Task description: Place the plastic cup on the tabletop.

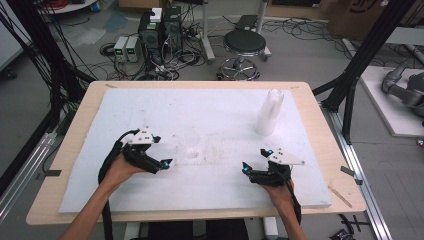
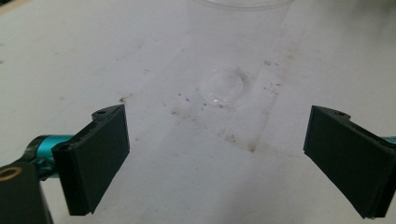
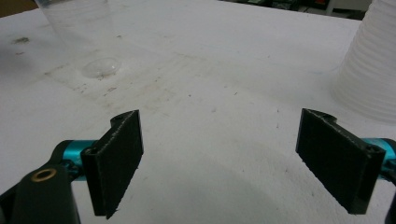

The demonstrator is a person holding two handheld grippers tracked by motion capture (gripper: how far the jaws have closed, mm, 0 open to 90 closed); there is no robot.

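Note:
A clear plastic cup [image 1: 189, 145] stands upright on the white foam board [image 1: 220, 190], near the middle. In the left gripper view the cup [image 2: 229, 51] is straight ahead, its round base a short way beyond the jaws. My left gripper [image 1: 162, 151] sits just left of the cup, open, nothing between its jaws [image 2: 215, 158]. A tall stack of clear cups [image 1: 269, 112] stands at the back right. My right gripper [image 1: 256, 161] rests in front of that stack, open and empty [image 3: 219, 158]. Its view has the single cup [image 3: 79, 28] at upper left and the stack [image 3: 369, 70] at right.
The foam board lies on a wooden table [image 1: 320, 130]. Faint brown stains mark the board around the cup. Behind the table are a black stool [image 1: 244, 45], computer boxes [image 1: 160, 30] and loose cables on the floor. Black frame posts [image 1: 350, 85] stand at the right.

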